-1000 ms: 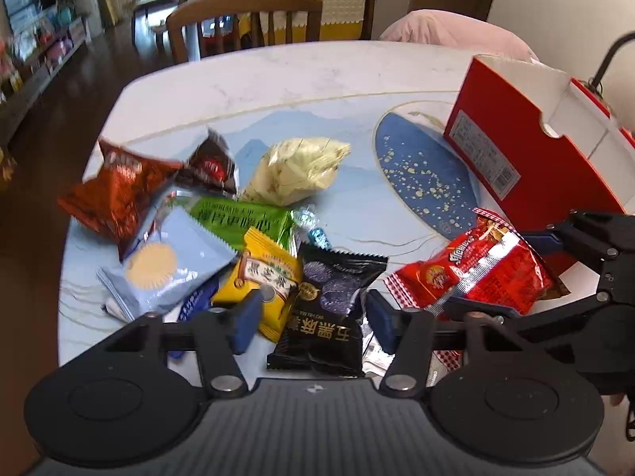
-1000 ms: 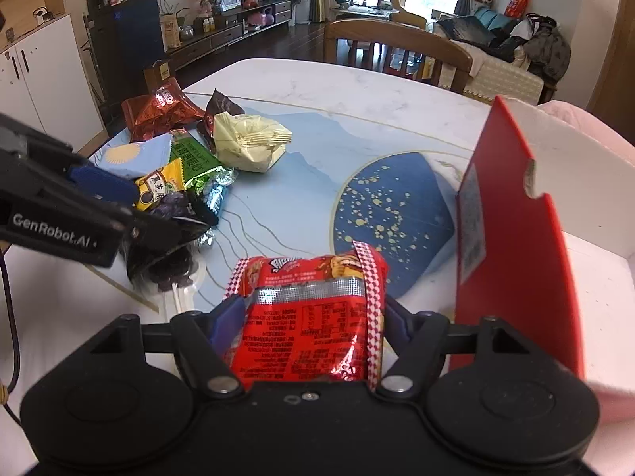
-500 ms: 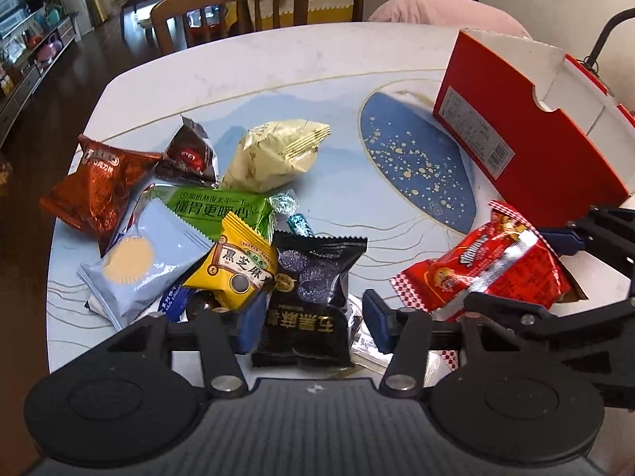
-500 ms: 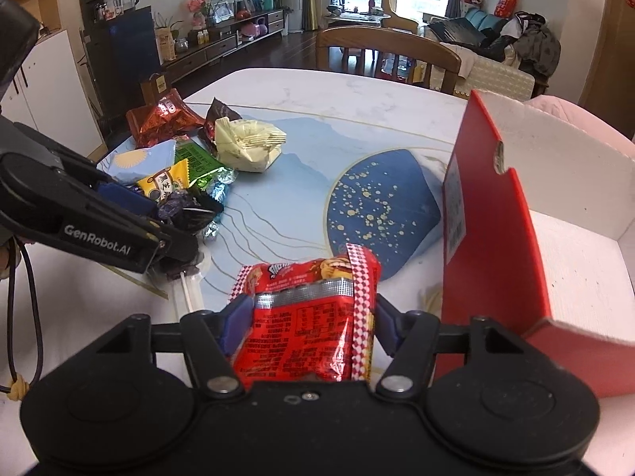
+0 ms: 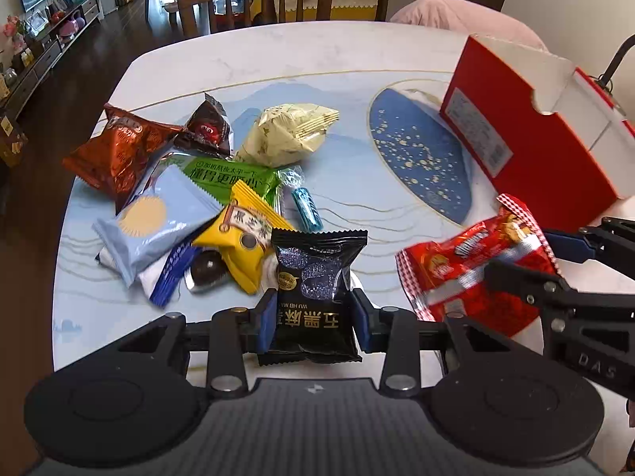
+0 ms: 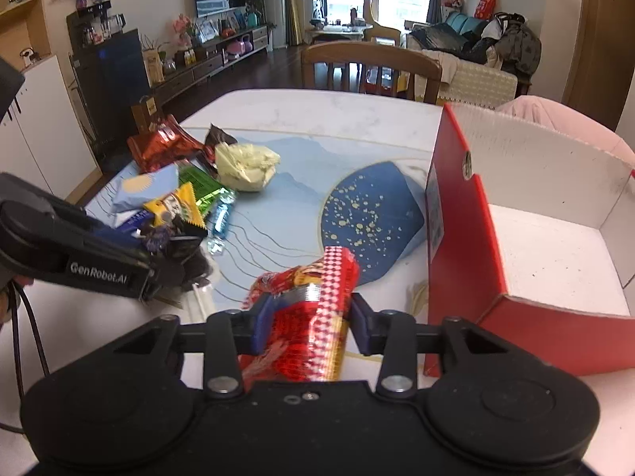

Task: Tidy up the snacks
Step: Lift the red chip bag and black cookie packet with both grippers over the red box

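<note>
Red cardboard walls mark the goal: an open box (image 6: 555, 261) standing at the right side of the table (image 5: 278, 47), its white floor bare as far as the right wrist view shows. So the sorting looks barely begun.

Both grippers have a load. The right gripper (image 6: 305, 323) has its fingers pressed in on a red packet (image 6: 309, 317), which is crumpled between them and held just left of the box's near corner. The left gripper (image 5: 313, 319) is closed around the lower end of a black packet (image 5: 317, 281), whose top edge lies against the heap.

Left to do: nearly everything. The heap (image 5: 190, 198) lies on the table's left half, with an orange bag (image 5: 115, 154), a pale blue packet (image 5: 154, 218), a green packet (image 5: 226, 174), a yellow packet (image 5: 242, 234), a cream bag (image 5: 289, 135) and a few small sweets overlapping one another (some are partly buried, so a full count cannot be given).

As for room, the stretch of table between heap and box is open, over the blue oval pattern (image 5: 420, 158). The box's tall near wall is the thing to clear, I judge; the red packet must rise over that rim. The heap's left side sits near the table's rounded edge, so a careless nudge there could push a bag off.
</note>
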Available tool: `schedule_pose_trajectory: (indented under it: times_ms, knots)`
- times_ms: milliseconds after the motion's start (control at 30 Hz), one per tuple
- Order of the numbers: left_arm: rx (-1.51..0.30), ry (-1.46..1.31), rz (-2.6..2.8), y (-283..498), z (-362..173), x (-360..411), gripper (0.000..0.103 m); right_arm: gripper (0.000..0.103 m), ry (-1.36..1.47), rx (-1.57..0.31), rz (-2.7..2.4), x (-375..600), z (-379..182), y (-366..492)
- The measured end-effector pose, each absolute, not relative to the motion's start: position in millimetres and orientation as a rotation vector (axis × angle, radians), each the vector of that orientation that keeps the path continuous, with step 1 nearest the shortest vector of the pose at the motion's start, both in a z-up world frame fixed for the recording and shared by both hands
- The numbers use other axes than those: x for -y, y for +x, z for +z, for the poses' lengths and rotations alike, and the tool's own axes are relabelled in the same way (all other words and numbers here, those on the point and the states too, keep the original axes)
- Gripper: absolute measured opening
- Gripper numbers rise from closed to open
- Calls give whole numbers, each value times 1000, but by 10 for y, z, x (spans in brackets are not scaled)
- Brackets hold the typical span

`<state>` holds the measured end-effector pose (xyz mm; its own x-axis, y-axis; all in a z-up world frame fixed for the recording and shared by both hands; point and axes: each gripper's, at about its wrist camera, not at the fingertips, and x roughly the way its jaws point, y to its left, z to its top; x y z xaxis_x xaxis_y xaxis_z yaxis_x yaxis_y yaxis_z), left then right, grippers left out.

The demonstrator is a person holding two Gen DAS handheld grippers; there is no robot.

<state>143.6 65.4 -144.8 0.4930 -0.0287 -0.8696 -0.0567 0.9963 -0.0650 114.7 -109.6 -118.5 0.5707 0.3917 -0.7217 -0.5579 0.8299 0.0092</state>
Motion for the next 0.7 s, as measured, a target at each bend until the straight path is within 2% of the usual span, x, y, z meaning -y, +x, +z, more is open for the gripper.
schedule_pose_trajectory:
  times_ms: [167,400,700]
  knots:
    - [-1037,-111,8,1238,-1354,-642,38,31,-215,-759,585,1088,-1067,952]
    - [-1007,-124,9,976,-1225,-655,38,31,-227,-756,603,944,-1078,771]
    - [-983,-125,25,710,-1094,-696,38,31,-5,-866,585,1114,-1350,985]
